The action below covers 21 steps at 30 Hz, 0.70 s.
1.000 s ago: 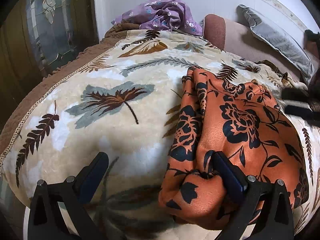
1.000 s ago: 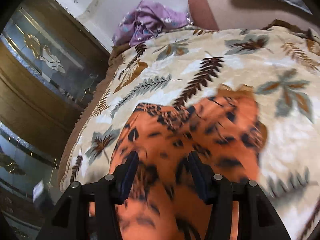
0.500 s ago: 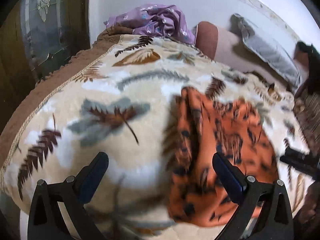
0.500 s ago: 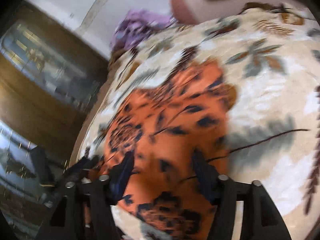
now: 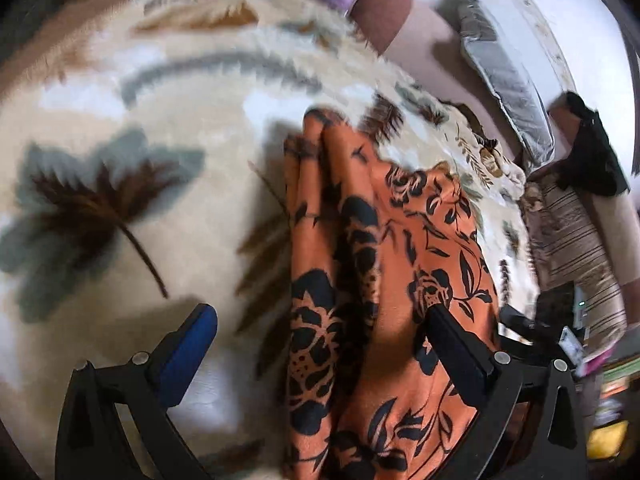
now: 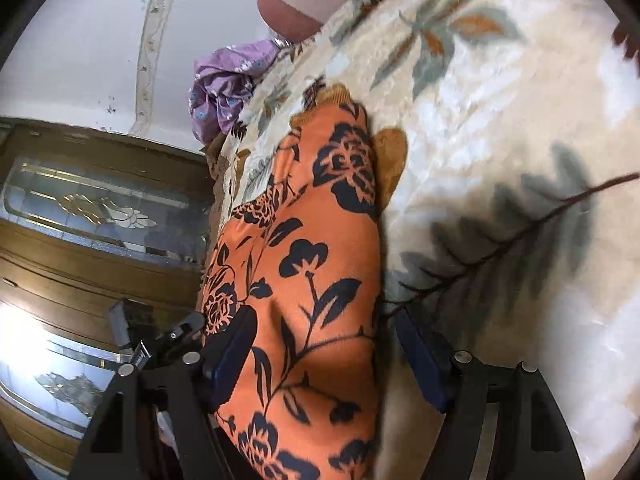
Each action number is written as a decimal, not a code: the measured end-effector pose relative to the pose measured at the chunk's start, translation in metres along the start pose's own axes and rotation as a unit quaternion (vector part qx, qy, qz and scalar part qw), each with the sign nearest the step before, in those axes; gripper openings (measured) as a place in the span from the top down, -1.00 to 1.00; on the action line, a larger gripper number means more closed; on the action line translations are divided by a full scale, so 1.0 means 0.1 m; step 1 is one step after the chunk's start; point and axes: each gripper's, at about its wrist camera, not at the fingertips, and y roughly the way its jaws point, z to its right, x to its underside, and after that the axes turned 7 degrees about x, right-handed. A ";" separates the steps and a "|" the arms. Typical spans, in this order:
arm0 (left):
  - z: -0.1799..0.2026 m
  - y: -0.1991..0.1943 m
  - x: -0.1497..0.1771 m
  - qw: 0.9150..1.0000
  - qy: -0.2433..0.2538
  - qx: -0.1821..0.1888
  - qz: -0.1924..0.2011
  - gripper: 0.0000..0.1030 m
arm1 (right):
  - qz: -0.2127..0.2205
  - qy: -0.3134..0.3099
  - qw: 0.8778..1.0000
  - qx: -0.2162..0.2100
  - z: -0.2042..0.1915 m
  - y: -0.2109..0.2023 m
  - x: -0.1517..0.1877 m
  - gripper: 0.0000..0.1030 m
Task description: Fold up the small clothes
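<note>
On blanket (image 5: 120, 184), cloth (image 5: 384, 264) already folded to narrow strip, approx. one cross fold left. Left gripper (image 5: 320, 344) & right gripper (image 6: 328, 344) wide open, gripping nothing.

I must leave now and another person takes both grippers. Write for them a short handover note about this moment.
Left gripper: open, holding nothing, low over the left part of the orange floral garment.
Right gripper: open, holding nothing, straddling the same garment near its edge.
Garment: lies bunched in a long narrow shape on the leaf-print blanket, with several layers along one side.
Purple cloth: crumpled at the far end of the bed, untouched.
Done: the garment looks partly folded.
Left: probably grip one end, finish the fold, flatten it. Perhaps then the purple cloth.
</note>
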 end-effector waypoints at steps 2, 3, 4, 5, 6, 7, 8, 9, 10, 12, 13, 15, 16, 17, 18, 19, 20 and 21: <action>-0.05 0.03 -0.02 1.000 -0.010 0.018 -0.009 -1.00 | -0.008 -0.016 1.000 -0.008 -0.07 0.08 -0.03 -0.50; -0.05 0.04 -0.02 1.000 -0.005 0.022 -0.011 -1.00 | -0.012 -0.021 1.000 -0.007 -0.11 0.12 -0.05 -0.56; -0.03 0.05 -0.03 1.000 0.000 0.021 -0.015 -1.00 | -0.012 -0.025 1.000 -0.006 -0.12 0.15 -0.06 -0.56; -0.01 0.06 -0.03 1.000 0.008 0.016 -0.021 -1.00 | -0.013 -0.030 0.999 -0.006 -0.14 0.19 -0.07 -0.57; 0.02 0.08 -0.04 0.999 0.019 0.008 -0.029 -1.00 | -0.013 -0.035 0.999 -0.007 -0.15 0.22 -0.09 -0.57; 0.06 0.09 -0.05 0.999 0.029 -0.005 -0.034 -1.00 | -0.013 -0.038 0.999 -0.006 -0.16 0.25 -0.10 -0.57; 0.06 0.06 -0.06 0.999 0.033 -0.010 -0.034 -1.00 | -0.014 -0.040 0.999 -0.006 -0.17 0.27 -0.11 -0.57; 0.08 0.03 -0.07 0.999 0.035 -0.005 -0.033 -1.00 | -0.014 -0.043 0.999 -0.006 -0.18 0.29 -0.12 -0.56; 0.09 0.00 -0.07 0.999 0.038 0.008 -0.034 -1.00 | -0.014 -0.047 0.999 -0.008 -0.19 0.30 -0.12 -0.56; 0.09 -0.01 -0.06 0.998 0.042 0.020 -0.046 -1.00 | -0.011 -0.058 0.998 -0.004 -0.18 0.31 -0.10 -0.52; 0.08 0.01 -0.07 0.998 0.040 0.016 -0.051 -1.00 | -0.009 -0.063 0.998 -0.002 -0.19 0.31 -0.09 -0.52; -0.02 0.06 -0.08 0.998 0.024 0.011 -0.058 -1.00 | -0.006 -0.071 0.997 0.004 -0.21 0.31 -0.07 -0.51; -0.06 0.08 -0.08 0.998 0.012 0.019 -0.056 -1.00 | -0.005 -0.072 0.997 0.006 -0.21 0.31 -0.07 -0.51; -0.06 0.08 -0.08 0.998 0.009 0.024 -0.049 -1.00 | -0.004 -0.072 0.997 0.008 -0.21 0.30 -0.06 -0.51; -0.03 0.09 -0.08 0.998 0.014 0.030 -0.049 -1.00 | -0.004 -0.072 0.997 0.010 -0.21 0.30 -0.06 -0.51; 0.00 0.11 -0.07 0.997 0.020 0.040 -0.056 -1.00 | -0.004 -0.072 0.997 0.011 -0.22 0.31 -0.07 -0.53; 0.03 0.14 -0.07 0.996 0.026 0.054 -0.065 -1.00 | -0.003 -0.070 0.997 0.014 -0.23 0.32 -0.07 -0.53; 0.08 0.17 -0.06 0.995 0.030 0.065 -0.071 -0.99 | -0.002 -0.069 0.997 0.018 -0.24 0.32 -0.07 -0.52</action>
